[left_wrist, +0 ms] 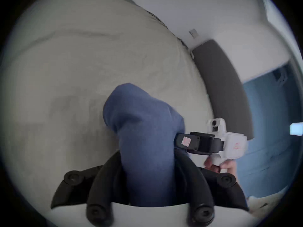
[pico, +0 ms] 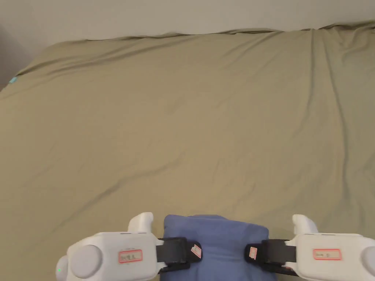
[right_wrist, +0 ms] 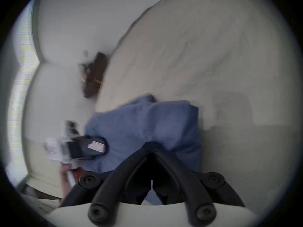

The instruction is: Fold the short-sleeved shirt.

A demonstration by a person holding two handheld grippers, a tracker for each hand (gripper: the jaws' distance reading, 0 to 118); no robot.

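The blue shirt [pico: 216, 241], at 6 o'clock on the bed [pico: 183, 128], looks soft and light; left tool [pico: 196, 251] and right tool [pico: 251, 252] each pinch one side edge

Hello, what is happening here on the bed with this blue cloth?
A person is folding a blue short-sleeved shirt with two hand-held grippers. The left gripper holds one side of the shirt and the right gripper holds the opposite side, each with its jaws closed on the fabric. The shirt looks already folded into a compact bundle, held at the near edge of a bed covered with an olive sheet. The two gripper views are blurred, so whether the bundle rests on the sheet is unclear.
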